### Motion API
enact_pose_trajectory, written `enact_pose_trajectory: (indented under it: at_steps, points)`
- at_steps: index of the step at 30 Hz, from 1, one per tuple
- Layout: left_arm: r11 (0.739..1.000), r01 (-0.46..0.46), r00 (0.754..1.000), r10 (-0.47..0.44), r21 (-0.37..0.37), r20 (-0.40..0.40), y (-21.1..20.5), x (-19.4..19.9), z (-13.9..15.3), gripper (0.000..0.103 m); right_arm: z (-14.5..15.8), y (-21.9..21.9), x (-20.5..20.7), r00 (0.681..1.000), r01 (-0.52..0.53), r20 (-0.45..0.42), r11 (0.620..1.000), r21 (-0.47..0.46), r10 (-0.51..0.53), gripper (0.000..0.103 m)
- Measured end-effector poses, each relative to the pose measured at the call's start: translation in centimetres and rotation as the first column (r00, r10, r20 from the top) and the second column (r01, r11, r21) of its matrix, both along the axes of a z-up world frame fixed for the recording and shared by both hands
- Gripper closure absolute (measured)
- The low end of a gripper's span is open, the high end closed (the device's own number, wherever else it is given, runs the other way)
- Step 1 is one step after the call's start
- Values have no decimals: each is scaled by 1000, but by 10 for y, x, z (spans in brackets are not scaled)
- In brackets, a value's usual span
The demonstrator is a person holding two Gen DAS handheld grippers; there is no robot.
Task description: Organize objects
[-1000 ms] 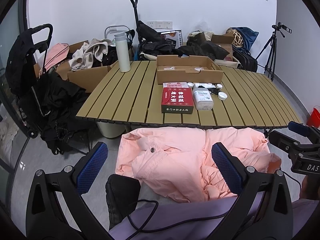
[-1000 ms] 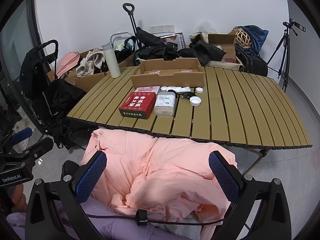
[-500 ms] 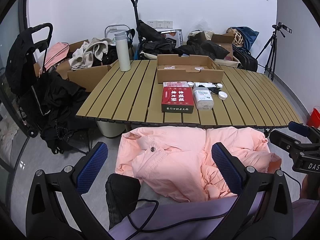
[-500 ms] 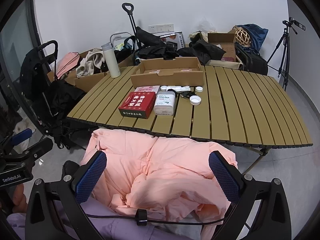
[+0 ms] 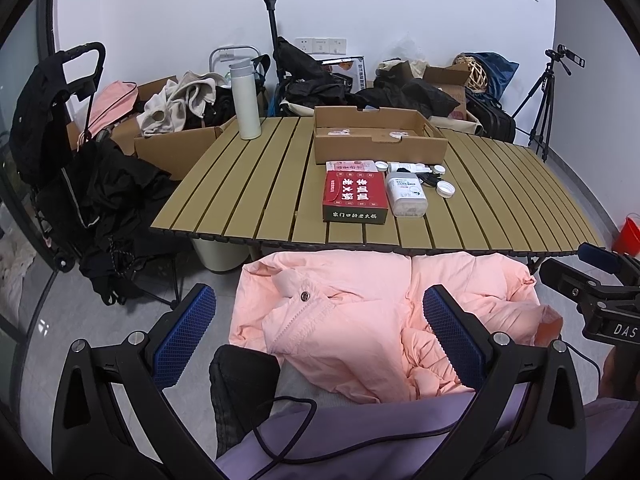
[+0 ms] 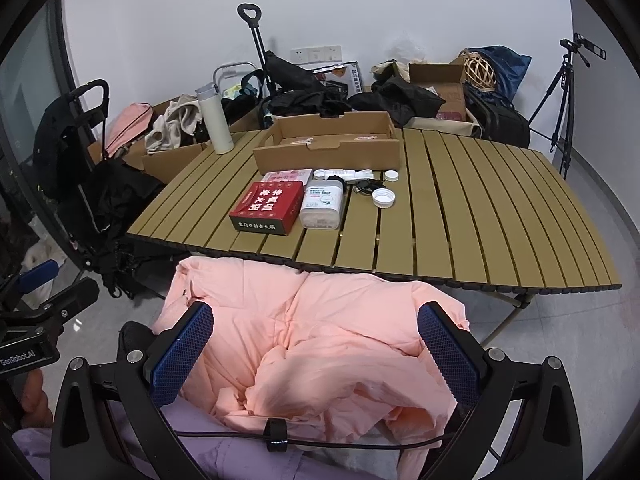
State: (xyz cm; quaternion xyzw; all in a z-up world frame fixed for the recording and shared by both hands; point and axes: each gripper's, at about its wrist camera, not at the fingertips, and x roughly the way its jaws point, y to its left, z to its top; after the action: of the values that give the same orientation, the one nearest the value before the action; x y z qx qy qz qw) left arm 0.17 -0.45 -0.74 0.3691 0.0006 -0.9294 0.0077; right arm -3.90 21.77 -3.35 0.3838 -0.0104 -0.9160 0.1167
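1. Both claws hang low in front of the person, over a pink jacket (image 5: 360, 320) spread across the lap. The left claw (image 5: 320, 336) is spread wide with nothing between its blue pads, and the right claw (image 6: 316, 352) is spread just as wide and also grips nothing.

2. The things to be organized sit at the centre of the frame on the slatted worktop (image 5: 256, 184). A red box (image 5: 355, 197) lies nearest the worktop's front edge, and a white plastic container (image 5: 406, 194) lies on its side just right of it, close beside or touching.

3. Past these are a flat pink packet (image 5: 350, 166), a loose white cap (image 5: 445, 189) to the right of the container, and some smaller white and dark bits too small to make out.

4. An open cardboard tray (image 5: 378, 138) stands behind the cluster, towards the top of the frame; it holds a few small items. A tall white flask (image 5: 246, 100) stands upright at upper left, well apart from the rest.

5. Judging by this, no step has begun: nothing is held, and neither claw is near the worktop.

6. The tray looks like the likely destination. The next move calls for reaching forward over the jacket to one item, probably the red box or container, with the claw straddling its narrower sides before closing.
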Motion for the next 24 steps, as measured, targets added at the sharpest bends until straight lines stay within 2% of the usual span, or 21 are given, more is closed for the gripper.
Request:
enact_pose_trajectory:
  at_steps: [13,18,20,22,23,24]
  points:
    - [1000,-4,1000,4,6,17,1,-3,-1,0,-5,-1,-5,1000,27,10,999,21,-27,0]
    - [1000,19,1000,-19,-19,14,-1,-9,5,0,0,4,-6,1000,2,-9,1000,-17,-2,0]
    - [999,23,1000,-24,-42,-11,-6,-20,18,0,14,8,-13,999,-24,-45,999,-38,23,0]
    - [995,5,998,-12,-96,-68,-11,-34,32,0,36,12,-22,990,-56,-135,997,-49,49,0]
    - [993,10,997,-19,-121,-78,-12,-42,34,0,44,12,-26,977,-99,-195,993,-64,85,0]
    - [990,34,997,-44,-137,-69,-13,-53,31,0,47,12,-31,946,-171,-292,982,-84,140,0]
